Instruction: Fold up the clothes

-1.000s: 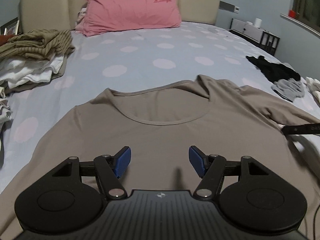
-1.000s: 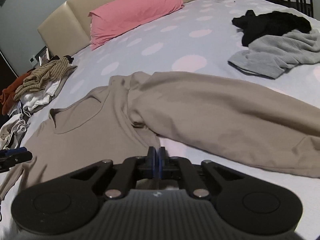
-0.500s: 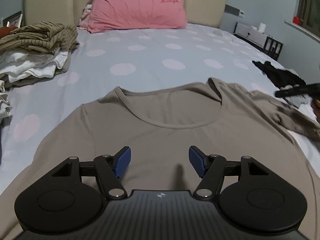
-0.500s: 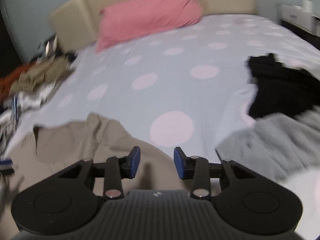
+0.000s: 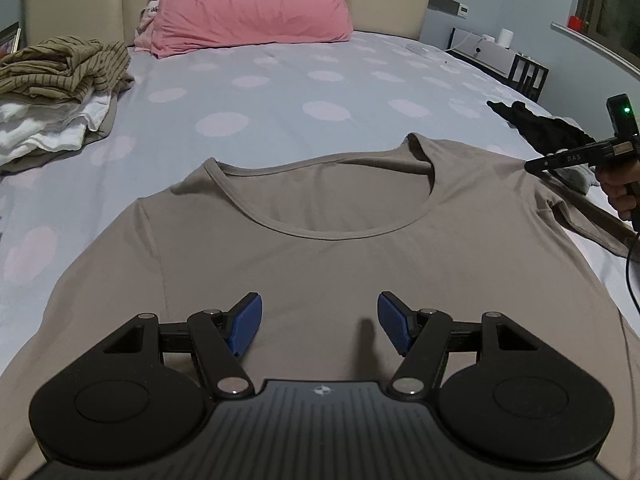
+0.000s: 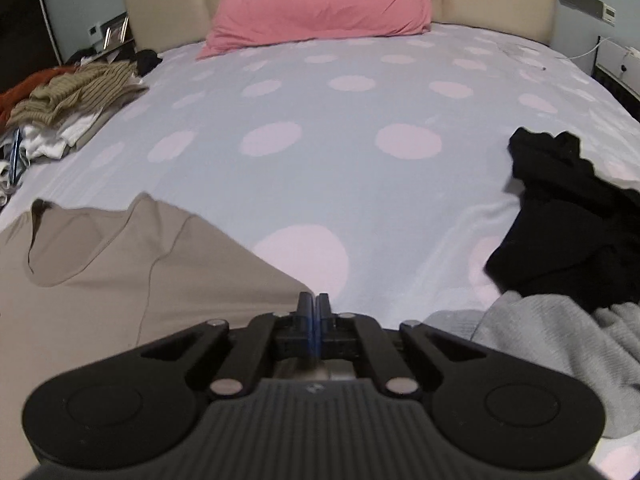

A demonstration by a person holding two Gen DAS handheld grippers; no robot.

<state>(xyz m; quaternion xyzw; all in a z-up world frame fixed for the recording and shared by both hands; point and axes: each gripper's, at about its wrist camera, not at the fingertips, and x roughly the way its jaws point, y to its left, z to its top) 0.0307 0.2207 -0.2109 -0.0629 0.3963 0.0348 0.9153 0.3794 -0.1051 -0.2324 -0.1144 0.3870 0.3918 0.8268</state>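
- Your left gripper (image 5: pixel 320 322) sits at the bottom centre of its view, jaws wide apart with nothing between them, over the chest of the taupe long-sleeved top (image 5: pixel 320 240).
- Your right gripper (image 6: pixel 313 312) has its jaws pressed together at the lower centre of its view, right at the edge of the top's sleeve (image 6: pixel 220 272); you cannot tell whether cloth is pinched there.
- The top lies flat, neckline away from you, on the polka-dot bedsheet (image 5: pixel 280 92).
- In the right wrist view, a grey knit garment (image 6: pixel 540 344) lies lower right, touching a black garment (image 6: pixel 568 216) just beyond it.
- Middle left, a striped olive garment (image 5: pixel 68 68) tops a heap of white clothes (image 5: pixel 48 128).
- Top centre, a pink pillow (image 5: pixel 252 12) leans on the cream headboard (image 5: pixel 76 12).
- No containers in view hold anything you can make out.
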